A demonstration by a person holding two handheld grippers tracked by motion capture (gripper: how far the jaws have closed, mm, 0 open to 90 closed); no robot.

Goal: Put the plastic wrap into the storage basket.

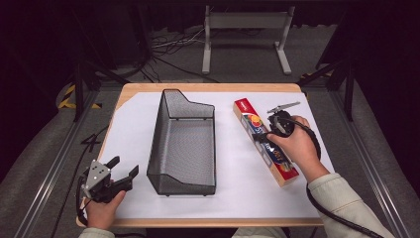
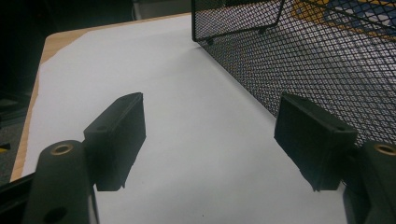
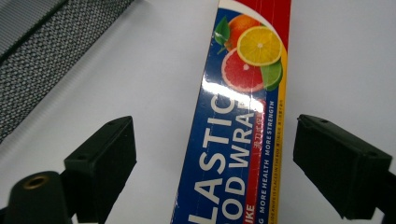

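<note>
Just right of the left tool [image 1: 124,174], idle with jaws wide and empty, stands the black wire-mesh basket [image 1: 182,144], while the right tool [image 3: 212,163], equally wide and empty, straddles the long blue-and-red plastic-wrap box [image 3: 238,121], whose length runs straight ahead between its jaws.

A wooden tabletop [image 1: 208,88] covered by a white sheet [image 1: 233,188] fills the middle of the frame. At its centre stands a black mesh basket [image 1: 182,144], long axis running toward the top of the frame. Right of it lies a long plastic wrap box [image 1: 247,115], angled from upper left to lower right. The right gripper [image 1: 270,135], held by the right hand [image 1: 297,146], sits over the box's middle. At lower left, the left gripper [image 1: 124,168] rests in the left hand [image 1: 104,210], its fingers [image 1: 131,173] spread apart and aimed toward the basket.
</note>
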